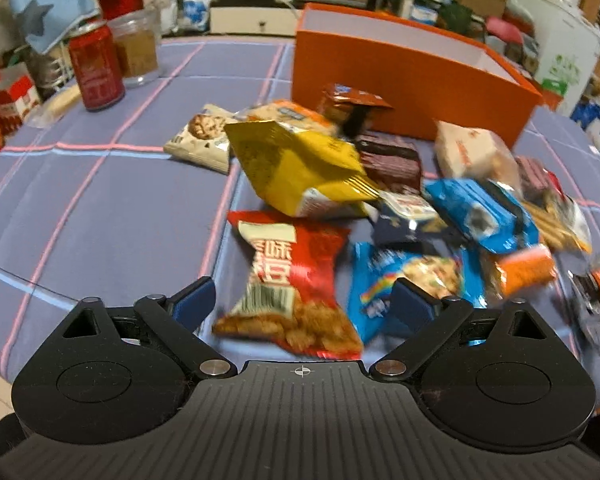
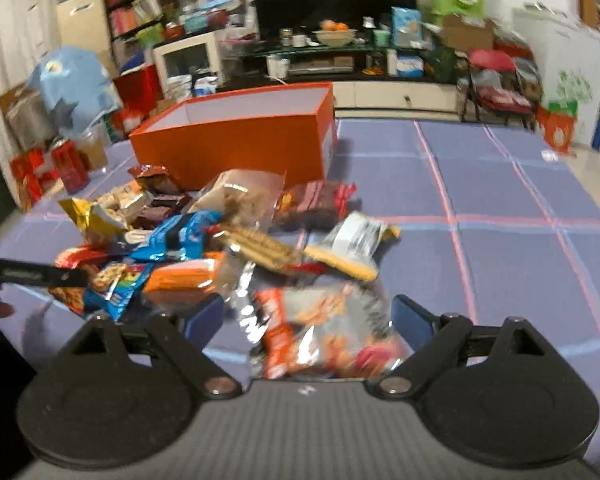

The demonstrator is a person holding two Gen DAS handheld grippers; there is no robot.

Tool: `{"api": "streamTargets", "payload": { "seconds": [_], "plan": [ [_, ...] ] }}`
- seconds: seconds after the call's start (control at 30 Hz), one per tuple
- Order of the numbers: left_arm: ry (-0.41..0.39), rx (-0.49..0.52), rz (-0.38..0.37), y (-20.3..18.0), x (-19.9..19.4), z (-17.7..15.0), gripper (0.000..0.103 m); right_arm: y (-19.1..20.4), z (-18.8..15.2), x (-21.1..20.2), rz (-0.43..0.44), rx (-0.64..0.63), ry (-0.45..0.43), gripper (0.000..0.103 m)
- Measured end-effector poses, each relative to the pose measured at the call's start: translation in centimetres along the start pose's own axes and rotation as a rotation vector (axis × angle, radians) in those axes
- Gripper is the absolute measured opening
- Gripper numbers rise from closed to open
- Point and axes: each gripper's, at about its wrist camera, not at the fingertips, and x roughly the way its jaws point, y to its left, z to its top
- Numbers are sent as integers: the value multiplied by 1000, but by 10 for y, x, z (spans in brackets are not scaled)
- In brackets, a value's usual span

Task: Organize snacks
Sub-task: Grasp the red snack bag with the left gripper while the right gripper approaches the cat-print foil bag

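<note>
Snacks (image 1: 296, 168) all lie heaped before the seemingly empty box (image 1: 412, 80), both grippers (image 1: 300, 300) (image 2: 308, 316) gaping, nothing gripped yet.

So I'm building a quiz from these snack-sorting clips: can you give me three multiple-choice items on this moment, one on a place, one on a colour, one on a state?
1. Where does the red drink can stand?
A. inside the box
B. on the tablecloth beside a glass jar
C. on top of the snack pile

2. What colour is the outside of the open box?
A. orange
B. green
C. black

3. How does the left gripper stand?
A. shut on the yellow packet
B. shut on nothing
C. open, a red snack packet between its fingers

Answers: 1 B, the can stands on the cloth next to the jar, left of the box. 2 A, its walls are orange with a pale inside. 3 C, both blue pads stand clear of the packet's sides.
</note>
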Motion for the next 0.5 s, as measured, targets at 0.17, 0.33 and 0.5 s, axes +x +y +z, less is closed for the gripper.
{"api": "streamTargets", "payload": {
  "seconds": [0.17,0.33,0.5],
  "plan": [
    [24,-8,37,9,18,8,34,9,-4,23,-97,-40,44,92],
    [17,-43,15,26,13,-5,31,8,-7,29,-110,-54,33,92],
    [22,-38,69,38,5,-13,31,0,-15,28,-88,-5,-18,92]
  ]
}}
